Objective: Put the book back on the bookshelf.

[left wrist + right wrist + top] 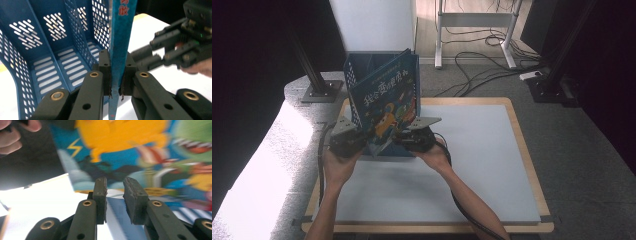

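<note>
A: Starting at the left, what's the left gripper doing?

B: Its jaws are pressed tight on the lower edge of the picture book, which stands upright at the front of the blue file rack, on the white board.

A: And the right gripper?

B: Its jaws stand a narrow gap apart with nothing between them, just in front of the book's cover; they pinch nothing.

A: How would you do this step well?

B: I'd keep the left pinch firm and the book upright, bring the right jaws squarely over the free edge before squeezing, then guide the book straight between the rack's dividers without twisting it.

A: Counts?

B: One book, one rack, two grippers.
</note>
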Demonstrator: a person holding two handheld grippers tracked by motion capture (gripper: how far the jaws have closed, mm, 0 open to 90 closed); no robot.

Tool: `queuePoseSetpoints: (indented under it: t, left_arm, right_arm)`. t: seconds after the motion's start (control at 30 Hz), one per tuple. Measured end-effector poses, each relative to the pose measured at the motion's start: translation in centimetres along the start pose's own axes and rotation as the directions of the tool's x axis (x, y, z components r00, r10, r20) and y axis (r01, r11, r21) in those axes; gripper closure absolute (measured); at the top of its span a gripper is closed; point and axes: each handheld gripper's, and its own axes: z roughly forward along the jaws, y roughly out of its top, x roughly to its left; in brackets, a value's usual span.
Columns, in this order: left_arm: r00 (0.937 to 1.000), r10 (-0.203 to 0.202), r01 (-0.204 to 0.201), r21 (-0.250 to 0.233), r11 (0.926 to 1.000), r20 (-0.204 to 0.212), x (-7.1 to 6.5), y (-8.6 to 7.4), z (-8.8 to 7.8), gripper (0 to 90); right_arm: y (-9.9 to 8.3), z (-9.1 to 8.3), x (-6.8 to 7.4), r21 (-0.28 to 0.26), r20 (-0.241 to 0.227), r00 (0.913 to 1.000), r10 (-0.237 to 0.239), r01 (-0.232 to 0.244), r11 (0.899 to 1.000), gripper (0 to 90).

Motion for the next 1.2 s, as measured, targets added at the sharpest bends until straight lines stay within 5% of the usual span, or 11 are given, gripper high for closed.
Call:
queuePoseSetpoints:
  t: [0.23,0.53,0.8,1.2]
  left_arm:
    - [0.9997,-0.024,0.024,0.022,0.9995,0.007,0.4,0.1,0.0,82.7]
    - [0.9995,-0.032,0.032,0.028,0.9991,-0.002,0.3,0.4,0.0,82.7]
    - [0.9989,-0.046,0.047,0.027,0.9986,-0.013,-0.1,0.7,0.2,82.8]
    - [0.9949,-0.094,0.094,-0.013,0.9955,-0.036,-0.3,0.4,0.7,83.1]
  right_arm:
    - [-0.6,2.5,2.9,0.009,-0.099,0.9949,-0.02,0.021,1.0,77.0]
    - [-0.3,4.1,4.8,0.017,-0.155,0.987,-0.043,0.046,0.999,83.7]
    - [0.1,5.0,5.5,0.02,-0.142,0.9886,-0.049,0.052,0.998,83.4]
    - [0.0,5.2,5.8,0.017,-0.038,0.9934,-0.108,0.109,0.994,88.7]
